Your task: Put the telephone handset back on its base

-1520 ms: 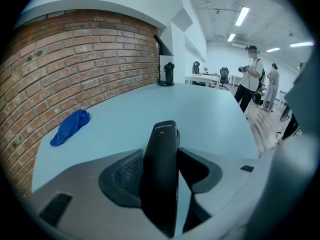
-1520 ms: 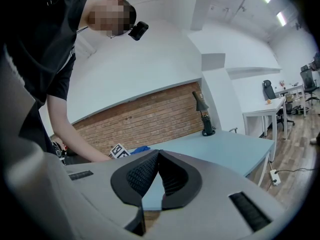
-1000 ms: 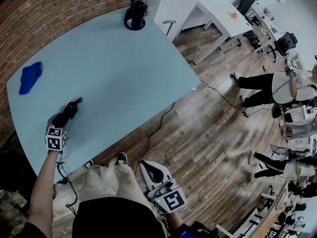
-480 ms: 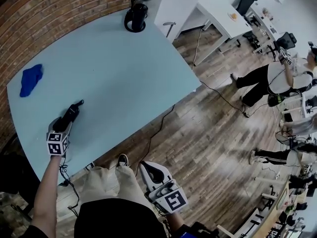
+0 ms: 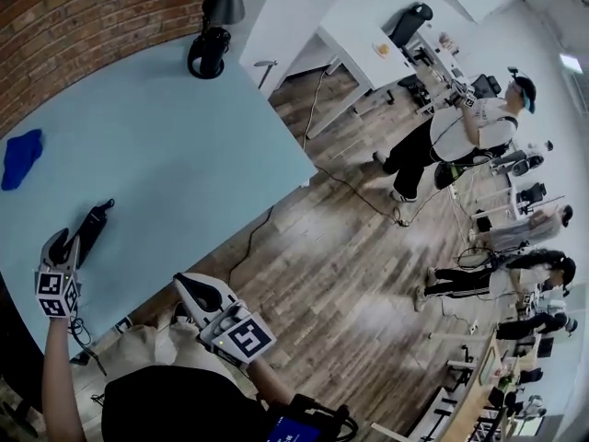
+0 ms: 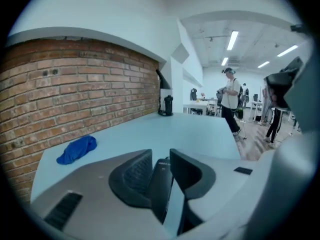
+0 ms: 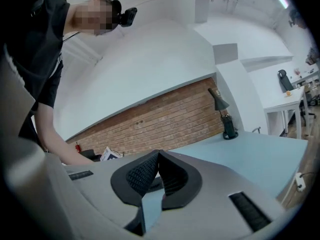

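A black telephone handset (image 5: 95,221) sticks out ahead of my left gripper (image 5: 74,242) over the near left part of the pale blue table (image 5: 175,155). In the left gripper view the handset (image 6: 161,184) sits pinched between the two dark pads of that gripper (image 6: 161,166), whose jaws have just been closing onto it. My right gripper (image 5: 198,288) hangs off the table's near edge, above my lap. Its jaws (image 7: 158,159) meet at the tips with nothing between them.
A blue cloth (image 5: 20,157) lies at the table's left, near the brick wall (image 6: 75,84). A black desk lamp (image 5: 207,53) stands at the far corner. A cable (image 5: 267,219) runs across the wooden floor. Several people (image 5: 451,136) stand by white desks to the right.
The left jaws have closed on the handset and raised it off the table. The right gripper has swung left, and the head view has shifted right.
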Tool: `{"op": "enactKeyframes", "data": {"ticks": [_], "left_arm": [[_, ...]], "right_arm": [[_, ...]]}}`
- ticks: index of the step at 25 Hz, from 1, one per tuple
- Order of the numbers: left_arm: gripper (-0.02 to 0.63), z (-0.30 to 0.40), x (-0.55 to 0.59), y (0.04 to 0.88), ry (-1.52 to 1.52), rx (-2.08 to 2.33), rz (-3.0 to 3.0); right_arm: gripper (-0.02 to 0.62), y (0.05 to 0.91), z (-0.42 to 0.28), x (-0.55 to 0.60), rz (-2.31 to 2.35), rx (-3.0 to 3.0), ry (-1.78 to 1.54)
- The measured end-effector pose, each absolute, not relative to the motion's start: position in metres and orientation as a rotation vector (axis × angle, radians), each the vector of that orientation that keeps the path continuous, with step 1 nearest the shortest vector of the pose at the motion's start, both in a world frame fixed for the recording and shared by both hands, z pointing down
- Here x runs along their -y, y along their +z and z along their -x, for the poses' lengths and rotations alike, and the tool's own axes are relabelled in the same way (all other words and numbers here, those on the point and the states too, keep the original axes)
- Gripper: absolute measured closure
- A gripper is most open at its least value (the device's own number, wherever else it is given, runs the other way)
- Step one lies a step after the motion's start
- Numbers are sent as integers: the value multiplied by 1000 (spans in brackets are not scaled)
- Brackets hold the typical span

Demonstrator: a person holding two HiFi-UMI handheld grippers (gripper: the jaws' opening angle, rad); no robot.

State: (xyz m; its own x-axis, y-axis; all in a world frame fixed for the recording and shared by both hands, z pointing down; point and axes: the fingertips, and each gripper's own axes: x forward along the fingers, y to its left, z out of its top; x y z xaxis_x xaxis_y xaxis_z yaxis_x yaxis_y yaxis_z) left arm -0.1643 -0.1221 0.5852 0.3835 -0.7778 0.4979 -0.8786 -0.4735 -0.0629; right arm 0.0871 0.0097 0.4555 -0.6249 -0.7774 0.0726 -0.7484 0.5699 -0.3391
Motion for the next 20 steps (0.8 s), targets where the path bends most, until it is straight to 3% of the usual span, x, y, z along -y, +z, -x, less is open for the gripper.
{"op": "enactKeyframes", "data": {"ticks": [2,5,11,20], "left_arm": [[523,167,114,549,568,1515,-2491],[576,183,91,506,326,1568,-2453],[577,201,44,454,47,1595,-2409],[577,221,2,463,177,1602,-2410]], "right_arm": [[581,440,-68,15,1232,-2742,-462],[581,418,-29,37,1137,-2771,-396],[584,393,62,51,987,-2920,-217],[584,416,105,22,829,-3010,-324]]}}
